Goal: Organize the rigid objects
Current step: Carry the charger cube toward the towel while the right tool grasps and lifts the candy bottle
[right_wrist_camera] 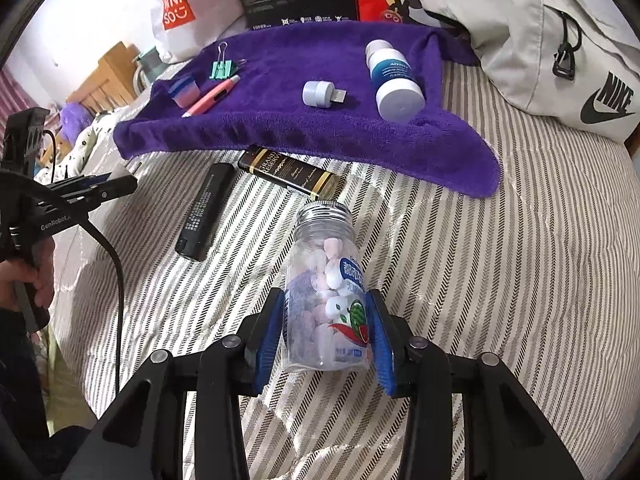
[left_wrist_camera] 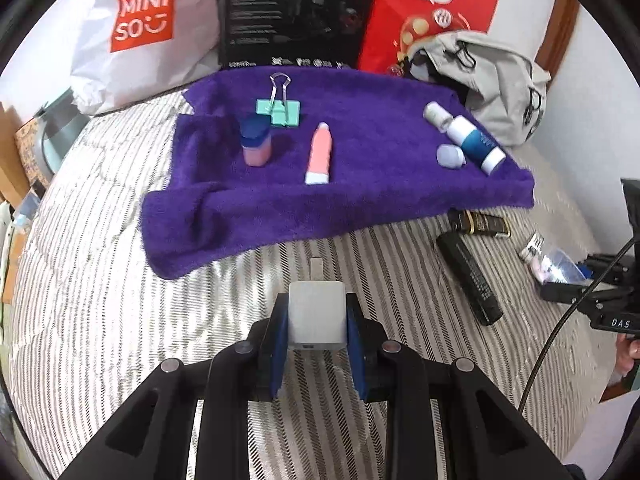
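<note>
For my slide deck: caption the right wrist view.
Right gripper clamps a lidless candy jar above the striped bedding, facing items on a purple towel.

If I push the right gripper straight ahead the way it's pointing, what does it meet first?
Probably the dark gold-trimmed box, lying just beyond the clear candy bottle that the right gripper holds; the purple towel comes after. Depth is uncertain.

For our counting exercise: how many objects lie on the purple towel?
6: binder clip at the back, blue-lidded jar, pink pen, small round USB light, white-and-blue bottle, and a small bottle behind it.
</note>
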`<control>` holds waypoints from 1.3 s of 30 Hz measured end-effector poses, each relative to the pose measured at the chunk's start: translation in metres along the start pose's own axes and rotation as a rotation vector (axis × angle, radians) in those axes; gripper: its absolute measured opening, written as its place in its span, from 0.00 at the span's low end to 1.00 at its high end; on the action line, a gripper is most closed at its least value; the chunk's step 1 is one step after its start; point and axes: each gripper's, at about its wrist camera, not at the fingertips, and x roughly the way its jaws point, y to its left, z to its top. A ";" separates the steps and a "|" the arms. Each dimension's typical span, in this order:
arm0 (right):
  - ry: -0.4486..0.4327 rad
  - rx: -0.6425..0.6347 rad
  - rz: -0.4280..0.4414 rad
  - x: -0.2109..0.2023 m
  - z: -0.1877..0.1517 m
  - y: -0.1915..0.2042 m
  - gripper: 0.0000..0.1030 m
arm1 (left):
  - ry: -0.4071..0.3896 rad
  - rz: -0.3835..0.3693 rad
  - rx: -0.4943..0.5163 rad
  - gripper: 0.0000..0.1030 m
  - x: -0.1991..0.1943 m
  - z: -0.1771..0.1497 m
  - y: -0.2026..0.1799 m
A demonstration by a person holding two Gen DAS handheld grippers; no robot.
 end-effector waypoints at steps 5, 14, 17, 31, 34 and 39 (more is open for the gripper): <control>-0.019 -0.007 0.026 -0.009 0.004 0.002 0.40 | -0.020 -0.007 -0.017 0.24 -0.011 0.006 0.006; 0.029 -0.043 -0.026 0.007 0.005 0.006 0.40 | 0.032 0.001 0.008 0.24 0.005 0.002 0.001; 0.027 -0.103 -0.077 0.010 0.004 0.015 0.41 | 0.040 0.003 0.012 0.24 0.009 0.001 -0.001; -0.038 -0.043 0.057 -0.018 0.011 0.003 0.40 | 0.009 -0.003 0.003 0.24 -0.005 0.008 0.006; -0.063 -0.053 0.069 -0.027 0.022 0.006 0.40 | -0.009 -0.013 -0.013 0.24 -0.010 0.014 0.012; -0.099 -0.073 0.077 -0.033 0.047 0.012 0.40 | -0.028 -0.013 -0.013 0.24 -0.016 0.030 0.018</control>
